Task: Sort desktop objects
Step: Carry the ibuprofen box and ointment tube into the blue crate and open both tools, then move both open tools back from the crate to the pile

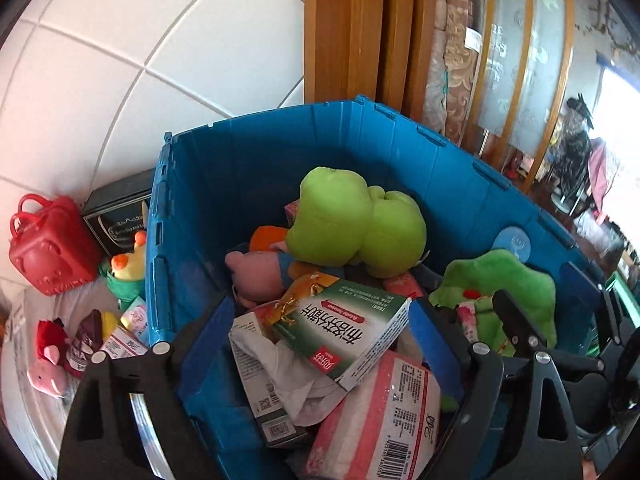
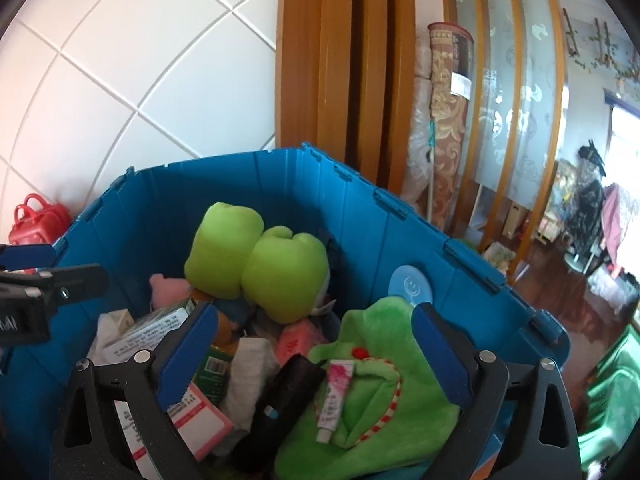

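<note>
- We're hovering over the blue crate point(image 1: 256, 168), and it's packed with sorted things.
- Our left gripper point(image 1: 324, 320) stands with jaws wide, a green medicine box point(image 1: 340, 328) lying between the pads inside the crate; we can't tell whether the pads touch it.
- Our right gripper point(image 2: 316, 340) is spread wide too, gripping nothing; a pink tube point(image 2: 334, 396) lies loose on the green plush point(image 2: 372, 392) in the crate.
- Light green plush point(image 1: 352, 220) sits deeper in the crate.
- Left of the crate, outside it, a red bag point(image 1: 50, 248) waits.
</note>
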